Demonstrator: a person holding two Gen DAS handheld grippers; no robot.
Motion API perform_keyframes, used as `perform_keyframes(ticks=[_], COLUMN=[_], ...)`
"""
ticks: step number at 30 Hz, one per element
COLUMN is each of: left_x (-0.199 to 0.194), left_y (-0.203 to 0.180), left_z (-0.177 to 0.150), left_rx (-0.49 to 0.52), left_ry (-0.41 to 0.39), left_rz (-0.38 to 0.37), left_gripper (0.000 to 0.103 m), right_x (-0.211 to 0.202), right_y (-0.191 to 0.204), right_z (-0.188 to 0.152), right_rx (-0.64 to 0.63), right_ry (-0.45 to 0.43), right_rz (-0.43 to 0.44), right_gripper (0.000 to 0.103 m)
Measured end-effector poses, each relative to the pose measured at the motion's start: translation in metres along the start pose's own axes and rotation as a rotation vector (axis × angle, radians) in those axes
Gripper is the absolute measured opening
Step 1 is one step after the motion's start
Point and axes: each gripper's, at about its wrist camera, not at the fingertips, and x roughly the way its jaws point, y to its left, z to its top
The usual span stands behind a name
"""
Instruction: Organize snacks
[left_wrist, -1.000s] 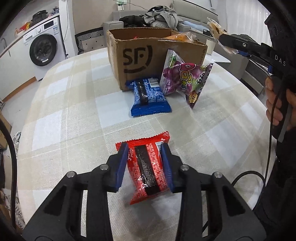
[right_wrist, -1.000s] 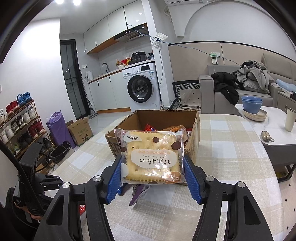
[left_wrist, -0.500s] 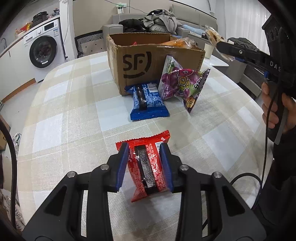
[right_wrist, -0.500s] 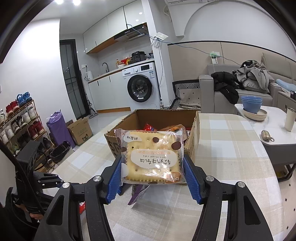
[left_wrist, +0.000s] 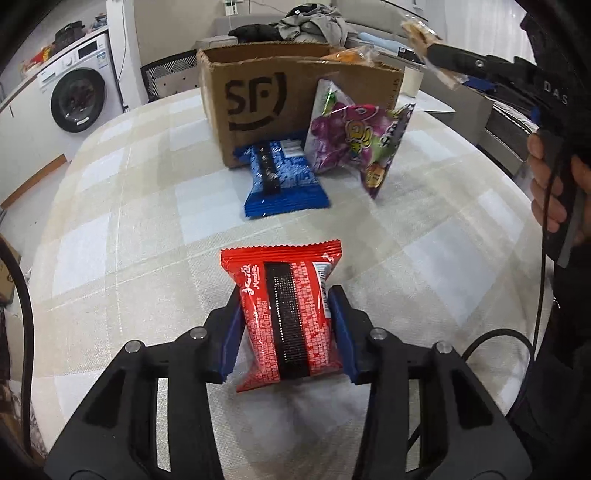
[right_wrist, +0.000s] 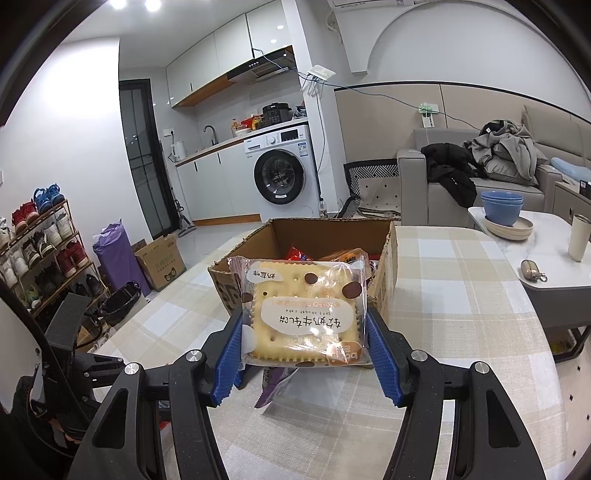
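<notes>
On the checked table (left_wrist: 122, 229), two hand-held tools each deal with one snack packet.

Left wrist view: the left tool (left_wrist: 288, 328) straddles a red snack packet (left_wrist: 288, 314) lying on the table; its jaws have just been opening, and the blue pads (left_wrist: 341, 332) stand beside the packet's edges, whether touching cannot be told. Beyond lie a blue snack packet (left_wrist: 284, 184) and a purple candy bag (left_wrist: 351, 136), the bag leaning on a cardboard box (left_wrist: 258, 99); at right, a hand (left_wrist: 543, 192) holds the other tool. Right wrist view: the right tool (right_wrist: 306, 350) grips a clear-wrapped cracker packet (right_wrist: 303, 314) by its two sides, raised in front of the open cardboard box (right_wrist: 388, 258), which holds more snacks.
</notes>
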Motion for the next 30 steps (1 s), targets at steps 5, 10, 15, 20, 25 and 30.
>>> perform_keyframes(ticks=[5,10,15,20,25,30], left_x=[-0.005,-0.015,-0.023,-0.028,-0.03,-0.03], left_y=[-0.001,0.0,-0.001,-0.002,-0.002,0.003], left_z=[0.008,0.028,0.055,0.083,0.108,0.13], left_rx=[-0.013,-0.024,-0.03,-0.03,-0.038,-0.055], left_ry=[-0.031,-0.098,-0.158,-0.208,-0.247,-0.277], left_rz=[-0.001,0.003,-0.002,0.011,0.018,0.022], left_gripper=[0.04,0.04,0.04,0.041,0.041,0.041], right_x=[0.0,0.001,0.005,0.01,0.017,0.023], right_y=[0.0,0.0,0.002,0.003,0.002,0.002], right_z=[0.0,0.002,0.006,0.013,0.021,0.029], right_rx=[-0.001,-0.004,-0.017,-0.028,-0.038,-0.05], right_ry=[0.001,0.001,-0.003,-0.01,-0.012,-0.011], right_rz=[-0.001,0.001,0.003,0.004,0.002,-0.003], right_gripper=[0.063,0.063,0.063,0.063,0.063,0.063])
